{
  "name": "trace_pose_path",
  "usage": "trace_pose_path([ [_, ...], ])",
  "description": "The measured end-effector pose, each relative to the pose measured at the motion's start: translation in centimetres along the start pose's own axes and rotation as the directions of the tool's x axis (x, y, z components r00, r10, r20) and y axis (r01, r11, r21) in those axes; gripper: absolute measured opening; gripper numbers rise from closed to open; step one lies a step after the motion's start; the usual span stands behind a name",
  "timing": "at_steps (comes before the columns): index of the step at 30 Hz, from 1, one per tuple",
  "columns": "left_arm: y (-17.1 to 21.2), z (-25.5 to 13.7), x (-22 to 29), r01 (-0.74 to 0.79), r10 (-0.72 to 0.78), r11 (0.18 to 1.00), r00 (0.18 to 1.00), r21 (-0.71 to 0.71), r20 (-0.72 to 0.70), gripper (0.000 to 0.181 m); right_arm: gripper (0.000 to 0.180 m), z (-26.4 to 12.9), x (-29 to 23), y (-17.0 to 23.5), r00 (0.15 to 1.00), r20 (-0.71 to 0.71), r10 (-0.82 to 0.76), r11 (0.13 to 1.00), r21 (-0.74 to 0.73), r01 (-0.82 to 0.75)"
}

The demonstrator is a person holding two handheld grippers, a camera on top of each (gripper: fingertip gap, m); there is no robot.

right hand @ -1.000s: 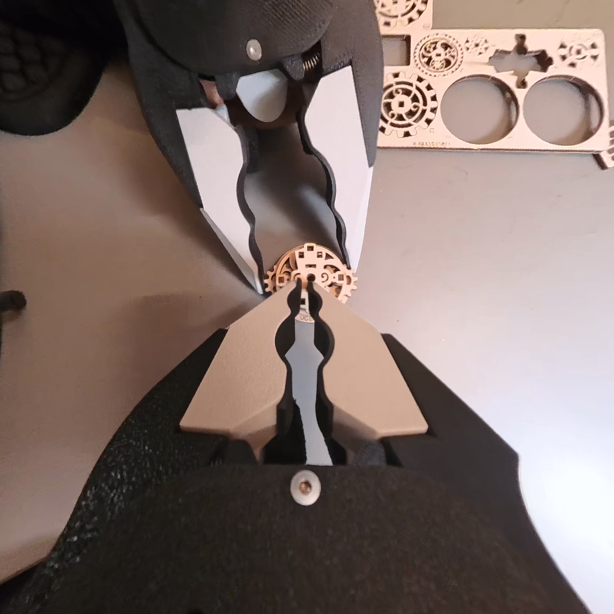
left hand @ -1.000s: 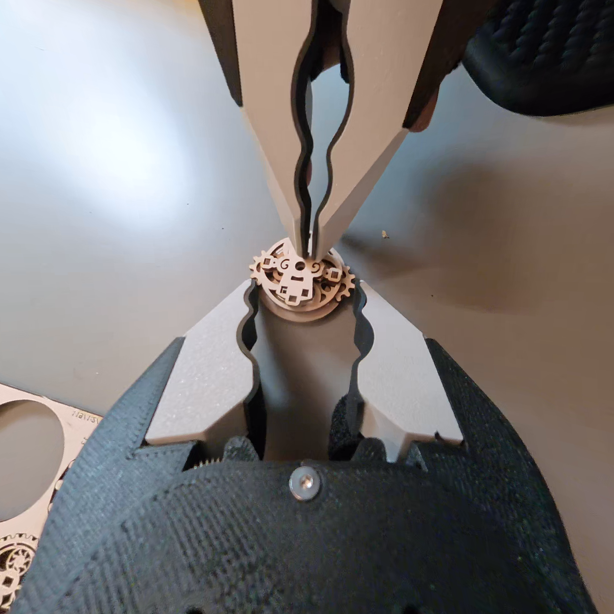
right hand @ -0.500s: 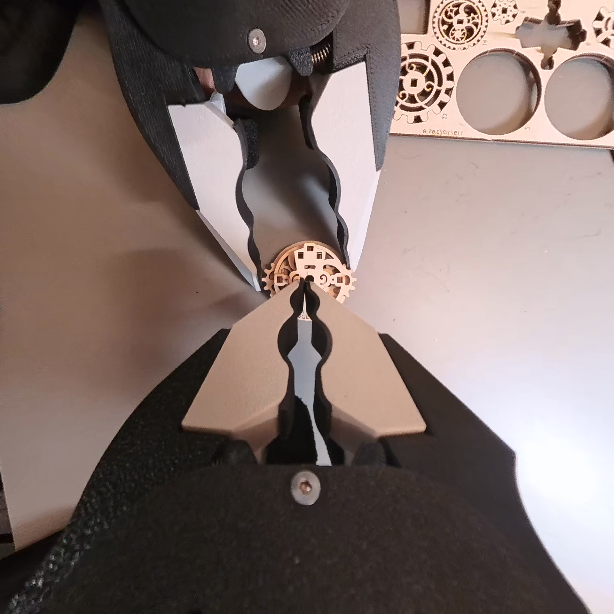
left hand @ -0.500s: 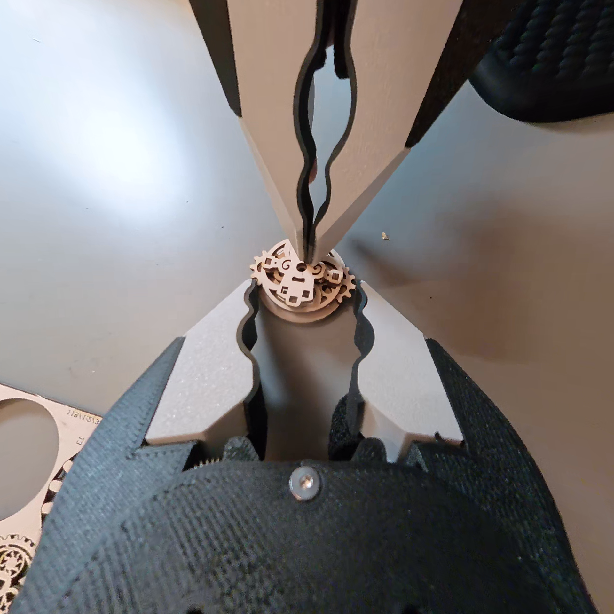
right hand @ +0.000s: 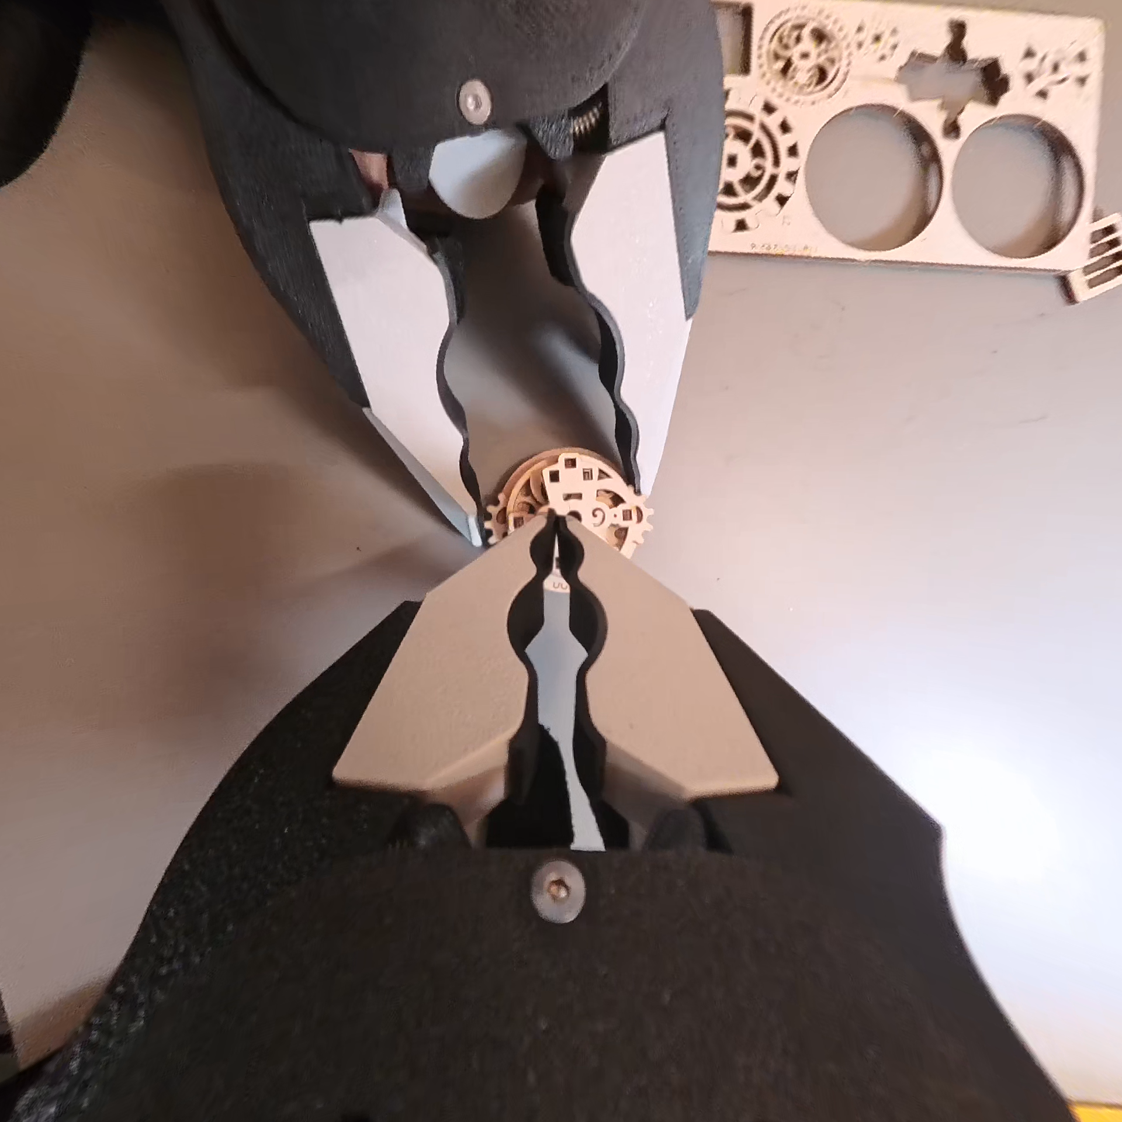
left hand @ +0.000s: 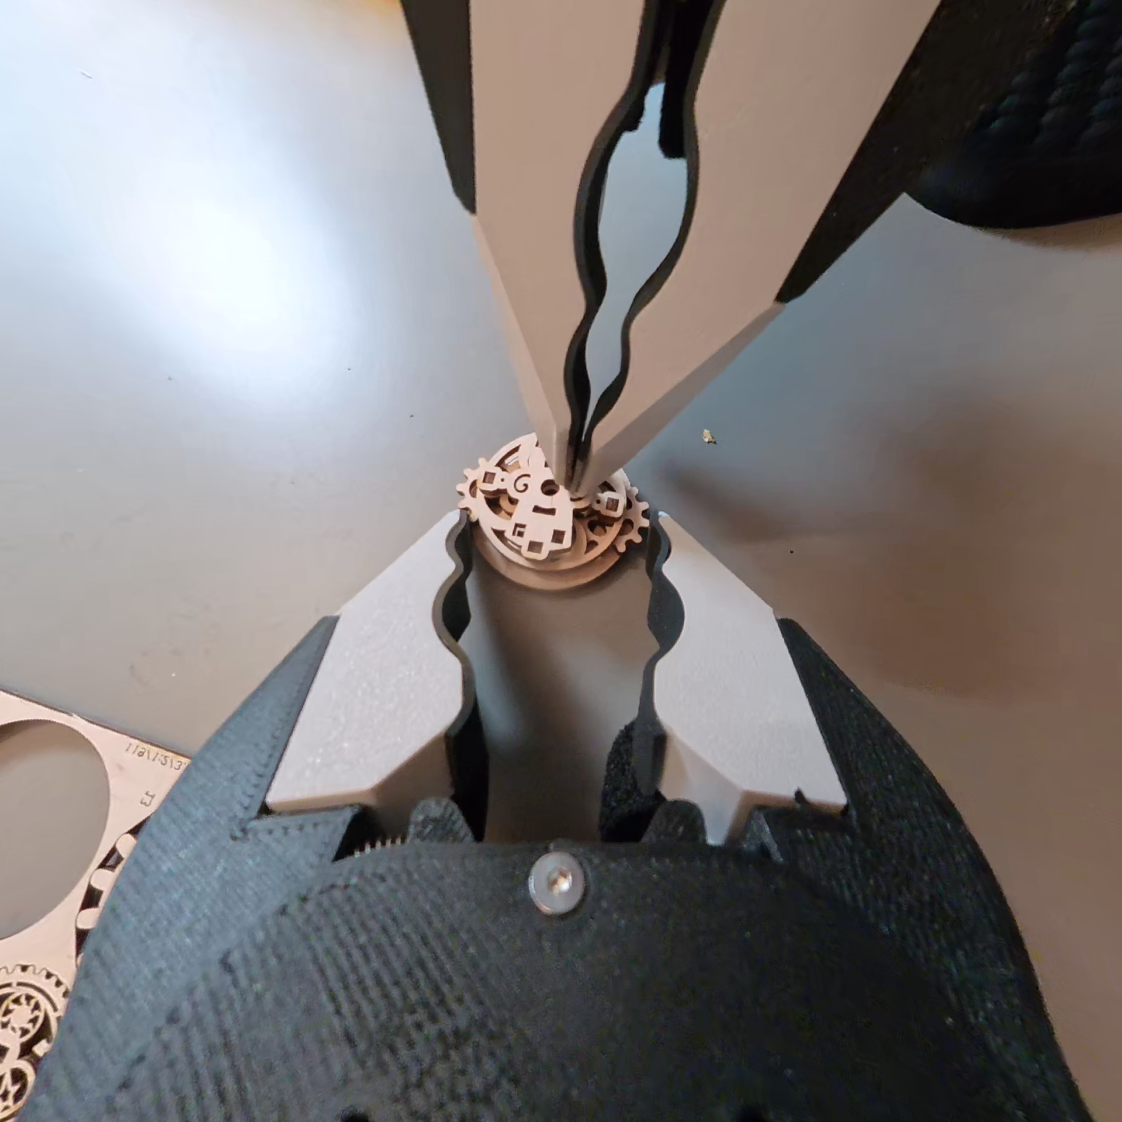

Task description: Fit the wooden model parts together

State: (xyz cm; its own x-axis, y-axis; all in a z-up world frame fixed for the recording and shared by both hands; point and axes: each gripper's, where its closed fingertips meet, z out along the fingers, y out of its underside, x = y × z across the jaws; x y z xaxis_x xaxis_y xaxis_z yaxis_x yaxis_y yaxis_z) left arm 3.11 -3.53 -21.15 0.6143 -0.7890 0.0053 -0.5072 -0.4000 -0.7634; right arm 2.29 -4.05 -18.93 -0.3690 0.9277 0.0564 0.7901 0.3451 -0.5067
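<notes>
A round wooden gear assembly (left hand: pixel 546 528) with a fretwork top plate rests on the grey table. My left gripper (left hand: pixel 558 525) is shut on it, with one fingertip on each side of the disc. It also shows in the right wrist view (right hand: pixel 583 492), held by the left gripper (right hand: pixel 555 486), which comes in from the top. My right gripper (right hand: pixel 555 525) is shut on a thin pale wooden piece (right hand: pixel 557 580). Its tips are pressed onto the centre of the assembly. In the left wrist view the right gripper (left hand: pixel 574 479) comes down from the top.
A laser-cut wooden sheet (right hand: pixel 783 243) with round cut-outs and gears lies at the far right; its corner shows in the left wrist view (left hand: pixel 146 765). A small slotted wooden piece (right hand: pixel 1093 261) lies beside it. A black mesh object (left hand: pixel 1062 91) is nearby. A crumb (left hand: pixel 707 435) lies on the table. Less than 4 cm separates the two grippers' tips.
The right gripper's tips have closed tighter and shifted slightly at the centre of the assembly. The fretwork top plate has turned a little. The left gripper keeps its hold.
</notes>
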Motion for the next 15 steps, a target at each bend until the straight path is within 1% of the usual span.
trace_pose_path([
  [6, 0.0, 0.0, 0.01, -0.004, 0.004, 1.0, 1.0, 0.001, 0.003, 0.057, 0.0, 0.11, -0.12, 0.16, 0.999, 0.038, -0.01, 0.997, -0.073, 0.013],
  [15, 0.0, -0.01, 0.01, 0.0, 0.0, 1.0, 1.0, 0.0, 0.001, 0.057, 0.0, 0.24, -0.12, 0.26, 0.999, 0.05, -0.004, 0.993, -0.115, 0.01],
])
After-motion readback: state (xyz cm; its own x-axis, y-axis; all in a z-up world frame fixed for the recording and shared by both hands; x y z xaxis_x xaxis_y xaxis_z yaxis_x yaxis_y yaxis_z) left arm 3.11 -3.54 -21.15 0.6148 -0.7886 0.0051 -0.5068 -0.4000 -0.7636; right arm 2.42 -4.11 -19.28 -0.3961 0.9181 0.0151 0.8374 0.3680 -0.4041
